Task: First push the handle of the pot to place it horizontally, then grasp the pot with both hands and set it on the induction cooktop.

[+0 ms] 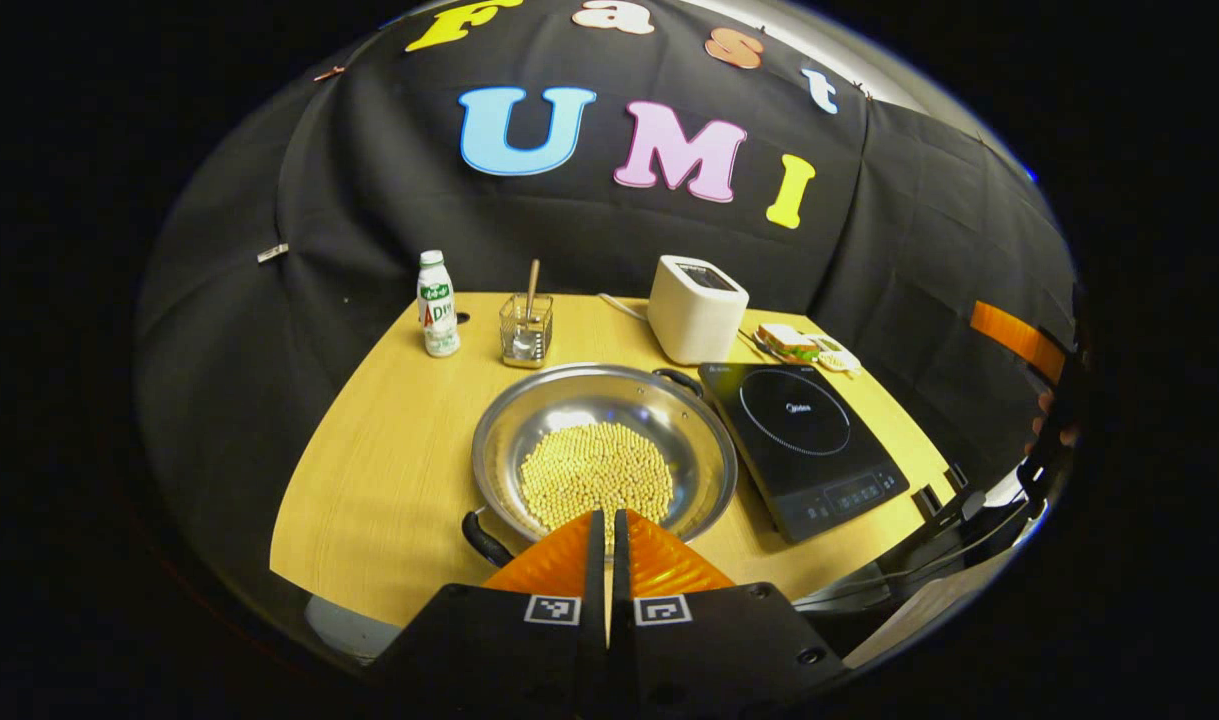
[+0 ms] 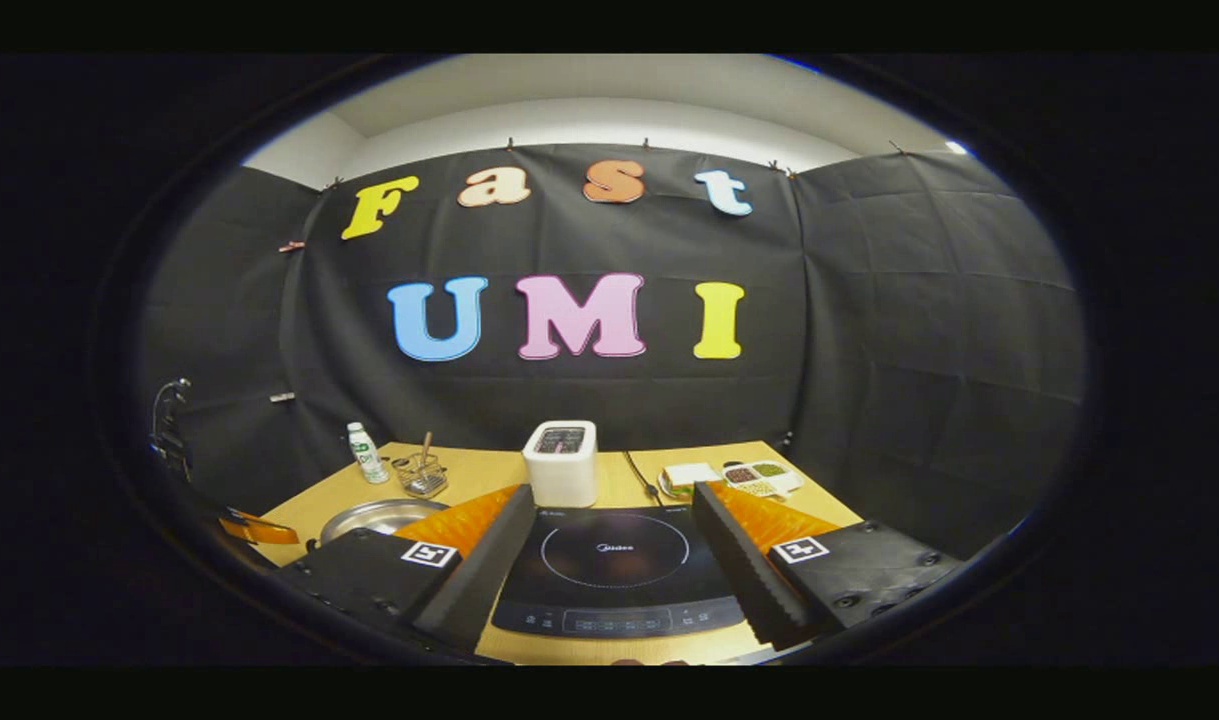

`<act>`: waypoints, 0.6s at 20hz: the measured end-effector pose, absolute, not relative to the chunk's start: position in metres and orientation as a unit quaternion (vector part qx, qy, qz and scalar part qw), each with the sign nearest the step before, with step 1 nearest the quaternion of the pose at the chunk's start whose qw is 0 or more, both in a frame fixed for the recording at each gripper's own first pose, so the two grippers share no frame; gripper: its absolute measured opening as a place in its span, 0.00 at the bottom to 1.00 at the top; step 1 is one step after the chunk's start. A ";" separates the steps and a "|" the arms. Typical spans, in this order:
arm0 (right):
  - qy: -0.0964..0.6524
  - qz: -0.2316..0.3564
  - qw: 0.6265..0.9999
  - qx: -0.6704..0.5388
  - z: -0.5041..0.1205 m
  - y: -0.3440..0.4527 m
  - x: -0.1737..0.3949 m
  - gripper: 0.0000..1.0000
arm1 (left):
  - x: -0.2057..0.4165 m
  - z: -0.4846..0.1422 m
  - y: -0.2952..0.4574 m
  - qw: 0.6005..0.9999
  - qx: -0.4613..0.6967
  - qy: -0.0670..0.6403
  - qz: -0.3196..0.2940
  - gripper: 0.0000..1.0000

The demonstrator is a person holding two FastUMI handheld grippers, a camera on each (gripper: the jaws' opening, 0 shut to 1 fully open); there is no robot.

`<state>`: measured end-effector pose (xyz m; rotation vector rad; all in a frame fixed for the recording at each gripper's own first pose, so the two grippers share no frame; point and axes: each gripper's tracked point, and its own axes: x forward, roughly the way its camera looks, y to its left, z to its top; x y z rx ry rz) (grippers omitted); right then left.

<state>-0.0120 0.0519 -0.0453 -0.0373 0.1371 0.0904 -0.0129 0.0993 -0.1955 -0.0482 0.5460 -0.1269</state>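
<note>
Left gripper [image 1: 609, 520]: fingers pressed together with nothing between them, tips just above the near rim of the pot, beside its near handle.
Right gripper [image 2: 609, 545]: fingers spread wide and empty, hanging over the cooktop's near edge, which shows between them.
Pot [image 1: 604, 455]: a wide steel pan on the wooden table [image 1: 389, 470], holding a heap of pale beans [image 1: 597, 470]. It sits just left of the cooktop, almost touching it.
Handles: near handle [image 1: 484, 540] at the front left, far handle [image 1: 679, 380] at the back right, so they lie on a diagonal, not level across.
Cooktop [image 1: 804, 440]: black, nothing on it.
Behind: a bottle [image 1: 437, 305], a glass with a stick [image 1: 527, 325], a toaster [image 1: 696, 308], a sandwich [image 1: 787, 342].
Progress: by my reading, nothing is done yet. The handle push looks about to begin; the two-handed lift and the placing remain.
</note>
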 end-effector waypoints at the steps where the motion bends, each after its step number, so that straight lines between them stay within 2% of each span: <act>1: 0.072 0.047 0.996 -0.019 -0.048 0.052 -0.012 0.98 | -0.015 -0.204 0.100 0.958 -0.022 0.279 -0.066 0.05; 8: 0.098 0.056 0.993 -0.031 -0.067 0.057 -0.019 0.98 | -0.014 -0.251 0.114 0.936 -0.017 0.347 -0.065 0.05; 12: 0.117 0.053 0.991 -0.034 -0.079 0.054 -0.023 0.99 | -0.010 -0.268 0.114 0.921 -0.028 0.378 -0.090 0.05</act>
